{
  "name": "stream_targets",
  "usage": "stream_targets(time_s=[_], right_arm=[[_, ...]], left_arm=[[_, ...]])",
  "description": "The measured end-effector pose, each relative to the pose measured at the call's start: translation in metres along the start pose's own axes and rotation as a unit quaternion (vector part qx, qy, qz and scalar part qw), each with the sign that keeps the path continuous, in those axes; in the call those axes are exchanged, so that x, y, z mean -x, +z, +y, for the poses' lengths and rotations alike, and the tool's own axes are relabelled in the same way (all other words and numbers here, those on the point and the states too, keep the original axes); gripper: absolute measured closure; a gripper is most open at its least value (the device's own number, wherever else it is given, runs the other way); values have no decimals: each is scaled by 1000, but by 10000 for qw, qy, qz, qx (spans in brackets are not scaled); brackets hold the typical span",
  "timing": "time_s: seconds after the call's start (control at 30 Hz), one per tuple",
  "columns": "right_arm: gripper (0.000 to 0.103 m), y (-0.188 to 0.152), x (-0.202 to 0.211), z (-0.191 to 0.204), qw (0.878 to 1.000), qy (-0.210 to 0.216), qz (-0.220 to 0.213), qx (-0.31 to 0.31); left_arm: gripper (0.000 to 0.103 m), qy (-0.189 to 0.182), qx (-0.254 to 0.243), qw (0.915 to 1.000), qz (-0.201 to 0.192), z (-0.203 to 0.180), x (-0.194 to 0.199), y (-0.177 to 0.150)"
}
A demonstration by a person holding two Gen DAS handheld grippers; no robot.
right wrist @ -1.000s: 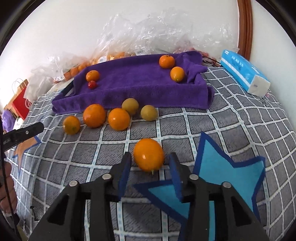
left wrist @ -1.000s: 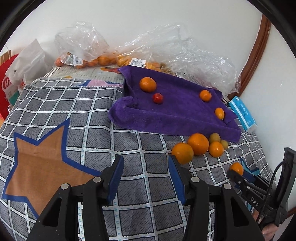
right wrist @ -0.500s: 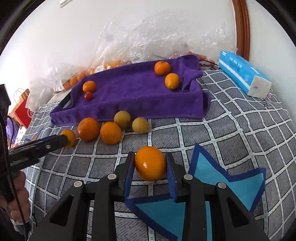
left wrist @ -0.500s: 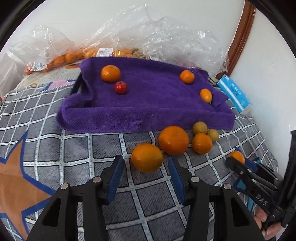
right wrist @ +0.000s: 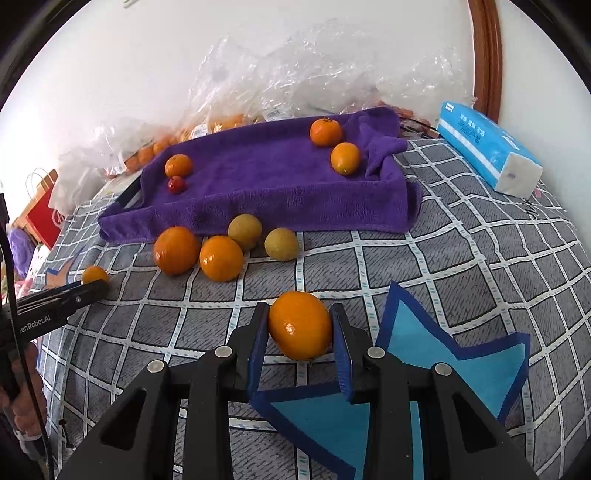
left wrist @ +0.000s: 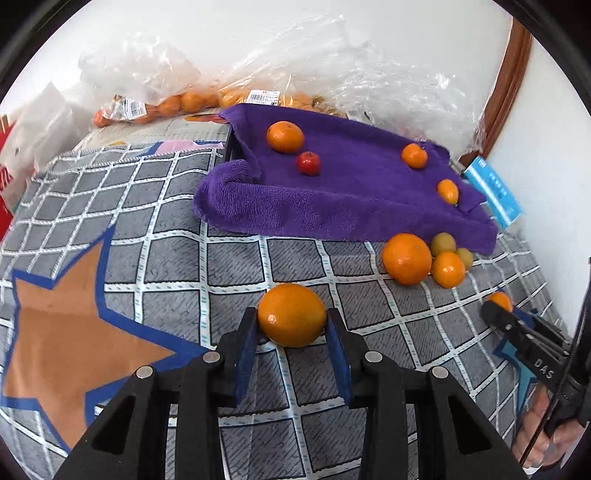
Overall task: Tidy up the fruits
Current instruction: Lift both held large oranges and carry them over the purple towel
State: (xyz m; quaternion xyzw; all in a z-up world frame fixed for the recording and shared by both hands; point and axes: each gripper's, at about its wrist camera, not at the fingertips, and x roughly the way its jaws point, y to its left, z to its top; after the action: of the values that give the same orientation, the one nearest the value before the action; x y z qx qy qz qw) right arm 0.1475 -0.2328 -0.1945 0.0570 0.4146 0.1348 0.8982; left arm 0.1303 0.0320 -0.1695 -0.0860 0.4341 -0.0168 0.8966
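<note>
Even daylight fills both wrist views I am watching, brightest on the white wall (left wrist: 332, 33), which washes out toward the upper left in the right view. Clear plastic bags (right wrist: 295, 70) throw scattered glare, and the oranges carry small highlights. Shadows under the fruit are soft and short. Fisheye bending curves the checked blanket (left wrist: 236, 258), black vignette rings the corners, focus sharp throughout

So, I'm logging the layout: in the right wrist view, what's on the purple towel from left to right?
Small orange mandarin → tiny red fruit → stemmed orange mandarin → smooth oval orange fruit, all on the purple towel.
</note>
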Motion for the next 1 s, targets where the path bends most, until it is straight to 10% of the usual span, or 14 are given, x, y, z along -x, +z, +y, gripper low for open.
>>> stream_targets(time_s=[1.0], right_arm=[[70, -3, 3, 7, 9993, -298, -77, 199]], left_arm=[[69, -603, 384, 9962, -505, 12, 9, -6]])
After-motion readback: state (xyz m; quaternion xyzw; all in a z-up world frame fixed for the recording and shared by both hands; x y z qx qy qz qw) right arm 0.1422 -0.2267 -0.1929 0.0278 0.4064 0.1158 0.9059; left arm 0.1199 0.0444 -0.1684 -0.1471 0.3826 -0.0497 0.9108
